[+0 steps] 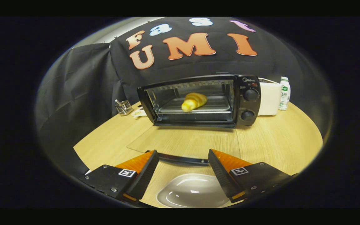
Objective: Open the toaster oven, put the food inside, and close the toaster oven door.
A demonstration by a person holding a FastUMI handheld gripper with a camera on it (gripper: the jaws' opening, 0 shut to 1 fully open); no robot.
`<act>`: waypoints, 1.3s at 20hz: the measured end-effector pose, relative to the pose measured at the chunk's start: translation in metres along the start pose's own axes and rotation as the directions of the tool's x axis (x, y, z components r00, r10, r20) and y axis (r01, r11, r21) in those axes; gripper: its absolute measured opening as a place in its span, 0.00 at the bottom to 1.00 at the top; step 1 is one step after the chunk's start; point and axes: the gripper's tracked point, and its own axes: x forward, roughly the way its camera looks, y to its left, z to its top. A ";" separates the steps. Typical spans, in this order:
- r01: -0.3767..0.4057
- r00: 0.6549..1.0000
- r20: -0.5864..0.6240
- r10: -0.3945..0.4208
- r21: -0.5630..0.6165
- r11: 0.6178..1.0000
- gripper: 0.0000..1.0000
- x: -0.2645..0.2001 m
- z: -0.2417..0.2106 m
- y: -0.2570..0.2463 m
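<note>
A small wire caddy [123, 107] sits on the table [277, 140] left of the toaster oven [198, 100], out of the working path. The oven's glass door [180, 145] lies folded flat toward the gripper [183, 164], its handle just ahead of the spread, empty fingers. The croissant [193, 101] rests on the rack inside, so closing likely remains. Below the fingers sits an empty white plate [192, 190]; right of the oven stand a white appliance [269, 98] and bottle [284, 93].

A pale wooden round table [280, 140] carries a small wire-mesh metal holder [123, 107] with a utensil standing in it, a white boxy appliance [270, 98], a white plastic bottle with a green label [284, 93] just beside it, and a glossy white dish [192, 191].
</note>
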 end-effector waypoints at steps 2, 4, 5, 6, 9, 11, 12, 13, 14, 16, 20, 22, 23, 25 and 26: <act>0.008 1.000 -0.023 -0.008 -0.018 1.000 0.95 -0.008 -0.012 -0.001; -0.002 0.998 -0.060 0.000 -0.028 1.000 0.95 -0.011 -0.025 -0.002; -0.007 0.997 -0.074 0.005 -0.024 1.000 0.95 -0.010 -0.031 -0.003; 0.008 0.996 -0.090 -0.008 -0.006 1.000 0.95 -0.006 -0.034 -0.007; 0.043 0.993 -0.112 -0.041 0.012 0.999 0.94 0.008 -0.039 -0.017; 0.028 0.994 -0.110 -0.025 0.024 0.999 0.94 0.015 -0.033 -0.011; 0.009 0.993 -0.120 -0.005 0.027 1.000 0.94 0.019 -0.033 -0.006; 0.025 0.992 -0.128 -0.022 0.018 1.000 0.94 0.023 -0.035 -0.008; 0.034 0.991 -0.130 -0.033 0.003 0.999 0.95 0.025 -0.033 -0.007; 0.049 0.992 -0.111 -0.051 -0.022 0.999 0.96 0.024 -0.026 -0.006; 0.043 0.999 -0.019 -0.044 -0.069 0.997 0.96 0.013 0.004 -0.004; 0.046 0.999 0.021 -0.044 -0.084 0.995 0.96 0.013 0.018 -0.004; 0.051 0.998 0.036 -0.048 -0.092 0.994 0.96 0.012 0.024 -0.004; 0.060 0.997 0.057 -0.054 -0.106 0.993 0.96 0.014 0.035 -0.004; 0.055 0.997 0.067 -0.048 -0.102 0.993 0.96 0.014 0.041 -0.005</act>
